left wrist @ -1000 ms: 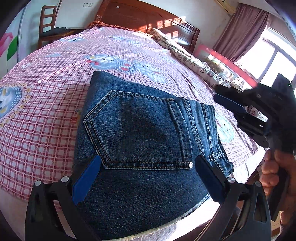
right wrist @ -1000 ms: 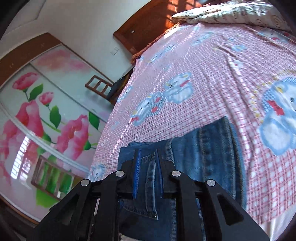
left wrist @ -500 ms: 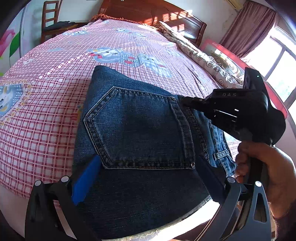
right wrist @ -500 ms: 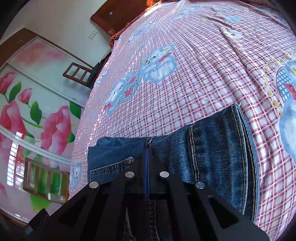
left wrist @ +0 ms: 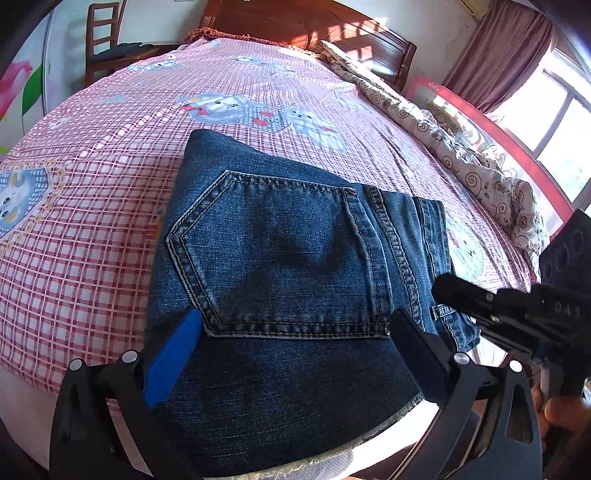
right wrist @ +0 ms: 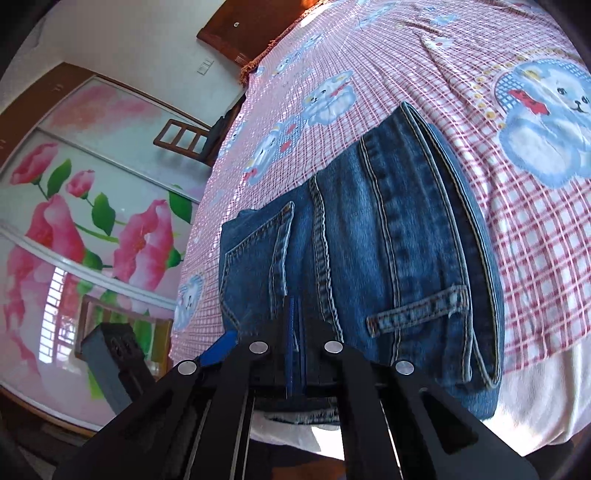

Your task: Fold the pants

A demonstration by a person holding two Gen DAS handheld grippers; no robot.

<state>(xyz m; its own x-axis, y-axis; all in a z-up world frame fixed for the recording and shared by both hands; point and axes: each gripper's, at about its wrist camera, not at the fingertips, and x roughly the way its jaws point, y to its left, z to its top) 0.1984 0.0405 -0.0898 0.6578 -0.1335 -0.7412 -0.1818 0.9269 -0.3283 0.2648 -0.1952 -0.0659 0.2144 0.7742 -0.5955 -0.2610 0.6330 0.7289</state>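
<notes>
Folded blue jeans (left wrist: pixel 288 258) lie back pocket up near the front edge of the bed's pink checked sheet (left wrist: pixel 92 221). My left gripper (left wrist: pixel 295 328) is open, its two fingers spread wide over the near part of the jeans and gripping nothing. At the jeans' right end my right gripper (left wrist: pixel 441 286) hovers just above the waistband, with a hand holding its handle. In the right wrist view that gripper (right wrist: pixel 294 301) is shut, blue pads together with no cloth between them, over the jeans (right wrist: pixel 388 240) beside a belt loop. One of the left gripper's fingers (right wrist: pixel 221 345) shows at lower left.
A rolled patterned quilt (left wrist: pixel 461 158) runs along the bed's right side below a window (left wrist: pixel 546 107). The wooden headboard (left wrist: pixel 295 22) and a chair (left wrist: pixel 107 40) stand at the far end. A wardrobe door with painted flowers (right wrist: pixel 74 221) faces the bed.
The right gripper's pads have come together. It swung in over the jeans, then drew back down to their right end. The left gripper and the jeans stayed put.
</notes>
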